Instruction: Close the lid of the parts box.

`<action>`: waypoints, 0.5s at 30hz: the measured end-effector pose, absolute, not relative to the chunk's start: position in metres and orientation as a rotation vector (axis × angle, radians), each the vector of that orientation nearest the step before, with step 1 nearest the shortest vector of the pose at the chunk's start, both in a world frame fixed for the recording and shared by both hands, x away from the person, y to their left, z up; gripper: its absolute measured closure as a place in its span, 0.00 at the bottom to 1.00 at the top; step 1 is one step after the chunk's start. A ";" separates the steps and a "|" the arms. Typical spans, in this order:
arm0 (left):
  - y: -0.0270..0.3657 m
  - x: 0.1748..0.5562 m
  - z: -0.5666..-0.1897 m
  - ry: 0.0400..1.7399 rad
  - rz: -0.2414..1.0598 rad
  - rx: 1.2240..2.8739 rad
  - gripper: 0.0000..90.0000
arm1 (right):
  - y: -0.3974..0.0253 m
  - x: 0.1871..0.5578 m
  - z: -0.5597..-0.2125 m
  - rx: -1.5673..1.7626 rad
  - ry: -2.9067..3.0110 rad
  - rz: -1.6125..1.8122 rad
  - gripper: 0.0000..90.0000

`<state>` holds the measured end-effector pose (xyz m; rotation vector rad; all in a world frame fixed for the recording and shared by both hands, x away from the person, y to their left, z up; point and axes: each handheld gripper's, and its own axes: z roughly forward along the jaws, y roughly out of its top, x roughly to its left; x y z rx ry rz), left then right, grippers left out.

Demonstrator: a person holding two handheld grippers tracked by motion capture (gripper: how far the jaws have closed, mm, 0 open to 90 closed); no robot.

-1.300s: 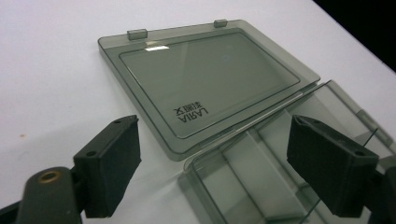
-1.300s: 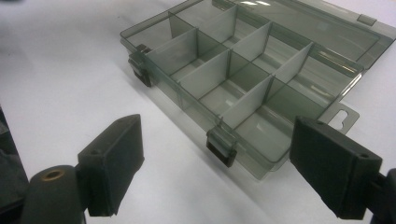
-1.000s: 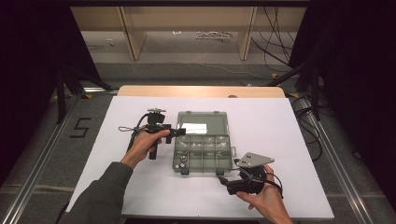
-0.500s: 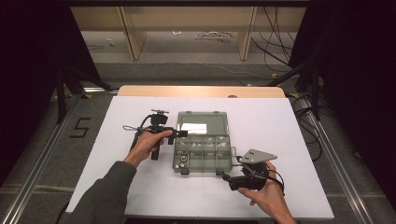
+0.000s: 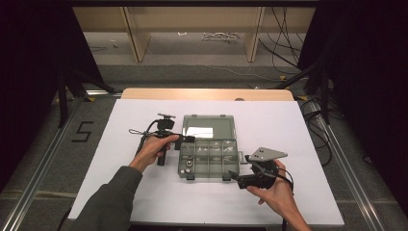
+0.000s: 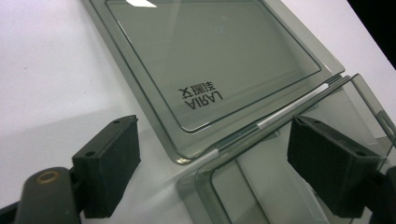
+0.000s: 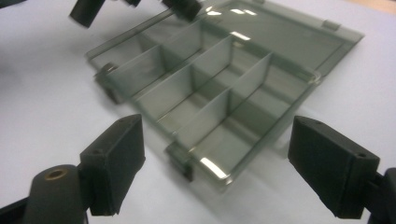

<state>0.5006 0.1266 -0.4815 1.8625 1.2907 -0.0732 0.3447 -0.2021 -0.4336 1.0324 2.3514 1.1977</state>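
Compartment box (image 5: 209,153) on worktop (image 5: 298,130), lid (image 6: 210,60) already folded flat open. Left gripper (image 6: 233,154) fingers apart, hinge corner between them. Right gripper (image 7: 233,163) fingers apart, front corner between them. Nothing grasped; handling of small parts (image 5: 188,163) likely remains.

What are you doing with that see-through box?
A person holds a gripper in each hand at a white table. Between them lies a clear compartment box, its lid open flat. The left gripper, jaws open, sits at the box's hinge corner. The right gripper waits open by its front corner.
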 end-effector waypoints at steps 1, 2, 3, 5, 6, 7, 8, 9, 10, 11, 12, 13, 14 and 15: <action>0.127 0.501 -0.483 1.298 -0.066 1.857 0.19 | -0.204 0.349 -0.433 1.044 2.336 1.204 0.21; 0.128 0.502 -0.483 1.302 -0.074 1.859 0.19 | -0.206 0.354 -0.431 1.079 2.333 1.211 0.21; 0.128 0.502 -0.483 1.303 -0.083 1.858 0.19 | -0.207 0.358 -0.432 1.070 2.324 1.218 0.21; 0.128 0.503 -0.484 1.302 -0.085 1.856 0.19 | -0.210 0.365 -0.433 1.075 2.330 1.202 0.21; 0.128 0.503 -0.484 1.303 -0.088 1.855 0.19 | -0.210 0.366 -0.433 1.096 2.323 1.200 0.21; 0.128 0.503 -0.484 1.304 -0.087 1.849 0.19 | -0.211 0.370 -0.434 1.097 2.322 1.209 0.21; 0.128 0.503 -0.484 1.306 -0.090 1.850 0.19 | -0.212 0.372 -0.434 1.096 2.323 1.200 0.21; 0.128 0.504 -0.485 1.303 -0.099 1.852 0.19 | -0.212 0.374 -0.435 1.113 2.321 1.192 0.21; 0.128 0.504 -0.485 1.303 -0.100 1.853 0.19 | -0.212 0.376 -0.435 1.114 2.325 1.201 0.21; 0.126 0.504 -0.486 1.311 -0.096 1.842 0.19 | -0.212 0.377 -0.435 1.120 2.325 1.189 0.21; 0.126 0.504 -0.486 1.310 -0.096 1.841 0.19 | -0.212 0.380 -0.436 1.119 2.325 1.191 0.21; 0.125 0.504 -0.486 1.309 -0.098 1.842 0.19 | -0.212 0.381 -0.436 1.125 2.330 1.188 0.21; 0.125 0.504 -0.487 1.310 -0.096 1.840 0.19 | -0.212 0.382 -0.436 1.128 2.329 1.189 0.21; 0.126 0.504 -0.487 1.310 -0.101 1.840 0.19 | -0.211 0.384 -0.437 1.128 2.335 1.185 0.21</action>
